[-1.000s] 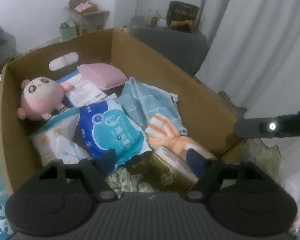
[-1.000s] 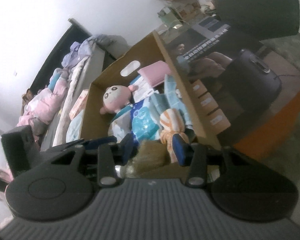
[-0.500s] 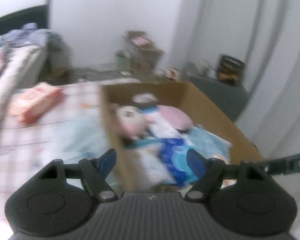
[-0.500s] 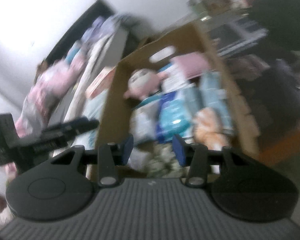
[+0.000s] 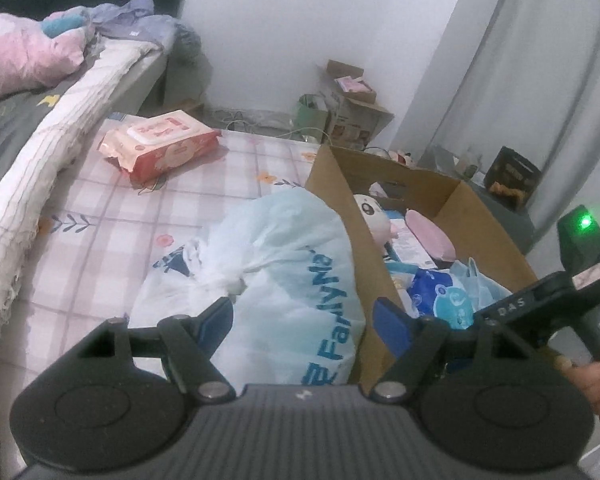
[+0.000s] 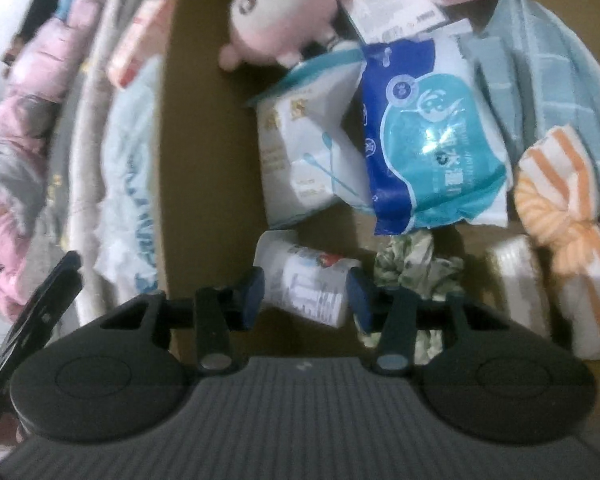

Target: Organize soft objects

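The left gripper [image 5: 302, 320], jaws spread and empty, hovers over a tied white plastic bag [image 5: 284, 272] lying on the checked bedding, touching the left wall of a cardboard box [image 5: 360, 232] at centre right. The right gripper [image 6: 306, 294], jaws opening, frames a white bottle [image 6: 304, 280] lying inside the box at lower centre; whether the pads touch it is unclear. A pink plush toy [image 6: 280, 12] lies at the top.

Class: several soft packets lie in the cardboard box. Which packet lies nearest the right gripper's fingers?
The white roll-shaped packet, lying on its side between the opening right gripper jaws; the cotton-swab packet and blue wipes packet lie farther off.
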A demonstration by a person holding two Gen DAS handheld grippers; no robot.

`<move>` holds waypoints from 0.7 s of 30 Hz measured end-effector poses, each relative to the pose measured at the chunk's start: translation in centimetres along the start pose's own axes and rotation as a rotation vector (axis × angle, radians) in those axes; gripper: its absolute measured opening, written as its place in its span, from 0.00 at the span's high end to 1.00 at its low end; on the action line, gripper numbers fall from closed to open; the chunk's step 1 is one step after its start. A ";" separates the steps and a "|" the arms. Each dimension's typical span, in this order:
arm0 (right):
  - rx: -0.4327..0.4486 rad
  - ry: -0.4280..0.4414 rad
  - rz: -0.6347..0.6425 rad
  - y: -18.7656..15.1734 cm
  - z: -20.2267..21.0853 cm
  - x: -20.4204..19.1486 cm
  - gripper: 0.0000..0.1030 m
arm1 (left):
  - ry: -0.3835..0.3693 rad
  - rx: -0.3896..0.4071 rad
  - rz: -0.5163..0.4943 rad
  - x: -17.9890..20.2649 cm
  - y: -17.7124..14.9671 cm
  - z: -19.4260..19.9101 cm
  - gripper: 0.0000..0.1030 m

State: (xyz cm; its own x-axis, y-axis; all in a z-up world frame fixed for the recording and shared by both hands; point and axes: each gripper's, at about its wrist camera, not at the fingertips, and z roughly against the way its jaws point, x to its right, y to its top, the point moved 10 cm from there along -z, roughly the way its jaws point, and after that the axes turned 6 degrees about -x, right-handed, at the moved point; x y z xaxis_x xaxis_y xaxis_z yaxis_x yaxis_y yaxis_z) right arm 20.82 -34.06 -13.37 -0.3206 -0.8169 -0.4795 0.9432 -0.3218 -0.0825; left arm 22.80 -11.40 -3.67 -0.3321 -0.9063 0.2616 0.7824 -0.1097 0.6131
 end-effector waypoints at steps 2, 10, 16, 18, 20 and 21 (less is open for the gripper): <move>-0.021 -0.031 -0.012 -0.1 -0.6 -0.3 0.49 | -0.012 0.000 0.010 -0.5 -0.1 0.1 0.24; -0.055 -0.089 -0.073 0.3 -2.1 -1.3 0.35 | -0.037 -0.009 0.035 -1.8 -0.7 0.0 0.24; -0.064 -0.138 -0.090 0.8 -4.0 -1.5 0.32 | -0.042 -0.005 0.059 -2.4 -0.9 0.2 0.24; -0.040 -0.130 -0.065 0.8 -4.4 -1.7 0.34 | -0.041 -0.008 0.058 -2.4 -1.1 0.2 0.24; -0.003 -0.128 -0.022 0.7 -4.1 -2.0 0.36 | -0.036 -0.011 0.053 -2.4 -1.2 0.3 0.24; 0.016 -0.126 -0.001 0.6 -3.9 -2.0 0.37 | -0.033 -0.013 0.051 -2.4 -1.2 0.3 0.24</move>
State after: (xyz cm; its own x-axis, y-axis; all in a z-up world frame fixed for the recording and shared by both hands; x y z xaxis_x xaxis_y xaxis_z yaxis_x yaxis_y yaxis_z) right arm 22.42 -30.76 -15.84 -0.3306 -0.8700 -0.3658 0.9418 -0.3291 -0.0685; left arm 22.49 -9.01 -4.86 -0.3088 -0.8967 0.3172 0.8056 -0.0692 0.5885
